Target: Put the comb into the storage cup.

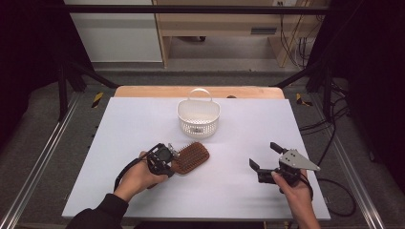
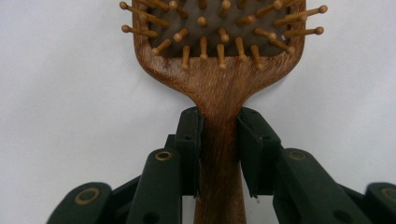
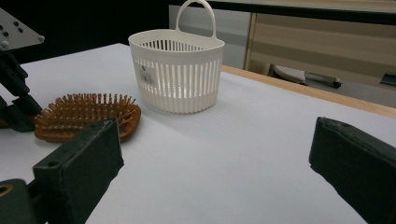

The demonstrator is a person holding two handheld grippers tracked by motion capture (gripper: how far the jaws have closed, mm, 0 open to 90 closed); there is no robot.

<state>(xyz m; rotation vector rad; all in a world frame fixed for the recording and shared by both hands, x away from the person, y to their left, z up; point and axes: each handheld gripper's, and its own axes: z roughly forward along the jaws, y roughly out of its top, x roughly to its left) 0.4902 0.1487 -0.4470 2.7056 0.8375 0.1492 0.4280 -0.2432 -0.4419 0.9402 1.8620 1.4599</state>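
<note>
Worktop (image 1: 143, 124) is big and white, with the white basket (image 1: 198, 118) standing near its far edge and the wooden brush (image 1: 191, 158) lying bristles up just in front of it. Left gripper (image 2: 219, 135) has its jaws pressed on both sides of the brush handle, so I think the job is to lift it, and a firm squeeze with a level, slow lift should stop the heavy head from tipping. Right gripper (image 1: 267, 156) is wide open, holds nothing, and sits well apart
</note>
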